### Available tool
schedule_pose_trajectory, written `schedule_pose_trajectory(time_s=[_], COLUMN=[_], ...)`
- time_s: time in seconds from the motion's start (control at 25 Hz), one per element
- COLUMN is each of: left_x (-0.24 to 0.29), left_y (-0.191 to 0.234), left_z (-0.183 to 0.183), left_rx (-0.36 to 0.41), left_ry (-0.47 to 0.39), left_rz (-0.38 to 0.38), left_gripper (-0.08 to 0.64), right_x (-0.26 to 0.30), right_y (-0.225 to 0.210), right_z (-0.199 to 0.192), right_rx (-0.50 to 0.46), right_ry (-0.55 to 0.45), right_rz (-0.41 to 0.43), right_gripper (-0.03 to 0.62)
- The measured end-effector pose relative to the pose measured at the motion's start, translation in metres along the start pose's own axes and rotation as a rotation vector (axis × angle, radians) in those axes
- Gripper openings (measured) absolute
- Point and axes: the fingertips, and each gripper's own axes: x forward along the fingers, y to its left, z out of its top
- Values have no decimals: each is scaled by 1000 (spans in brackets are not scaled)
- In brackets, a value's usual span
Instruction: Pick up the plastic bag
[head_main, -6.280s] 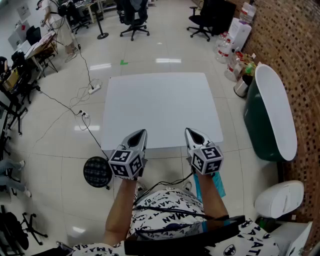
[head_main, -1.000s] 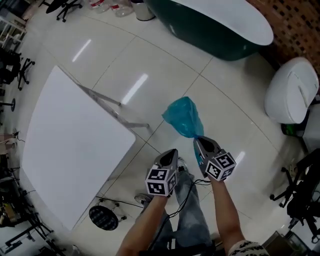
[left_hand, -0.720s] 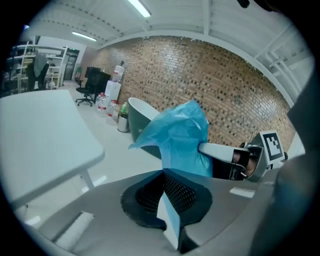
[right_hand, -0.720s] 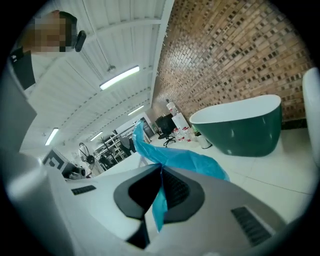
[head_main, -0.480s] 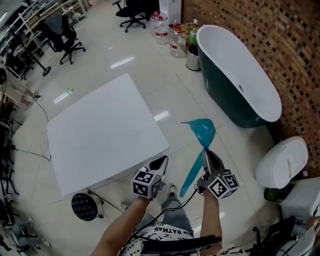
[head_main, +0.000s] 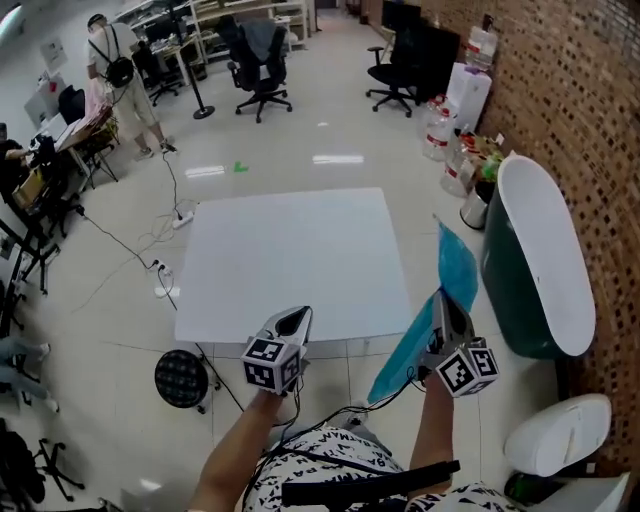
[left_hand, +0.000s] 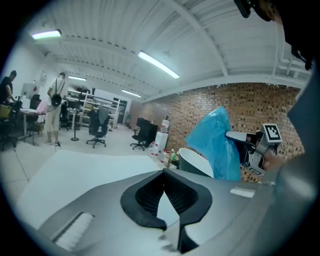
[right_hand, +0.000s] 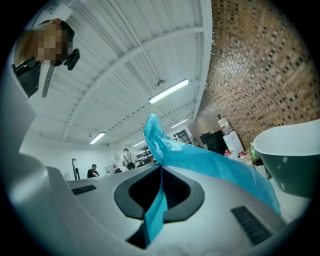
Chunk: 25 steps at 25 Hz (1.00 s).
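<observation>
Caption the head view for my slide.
Blue plastic bag pinched in the right tool beside the white table; left tool empty.

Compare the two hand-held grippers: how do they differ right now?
The right hand-held gripper is clamped on the blue plastic bag; the left hand-held gripper holds nothing. In the head view the left one points at the white table, at its near edge; the right one sits beyond its right corner. Both have jaws together.

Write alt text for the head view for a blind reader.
The right hand-held gripper is shut on a blue plastic bag, held above the floor beside a white table. The left hand-held gripper is shut, empty. A green bathtub stands at right.
</observation>
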Motion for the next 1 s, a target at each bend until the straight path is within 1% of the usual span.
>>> schedule_pose_trajectory(time_s=[0.2, 0.32, 0.44, 0.56, 0.68, 0.84, 1.0], left_x=[-69, -96, -110, -118, -123, -123, -119], left_y=[82, 115, 139, 154, 160, 160, 156], left_z=[12, 14, 21, 23, 27, 36, 34], left_rx=[-49, -66, -64, -61, -54, -57, -61], left_ry=[-63, -83, -95, -93, -91, -96, -89], left_rz=[127, 163, 183, 190, 189, 176, 157], left_gripper=[0, 0, 0, 0, 0, 0, 0], right_x=[47, 59, 73, 83, 87, 86, 85], right_y=[74, 109, 136, 156, 169, 175, 176], right_z=[8, 6, 1, -10, -18, -15, -15], right_rx=[-56, -87, -106, -125, -147, -141, -134], right_ry=[-26, -38, -34, -19, 2, 13, 17], right_rz=[94, 114, 129, 139, 142, 145, 147], right_gripper=[8, 8, 8, 7, 8, 8, 8])
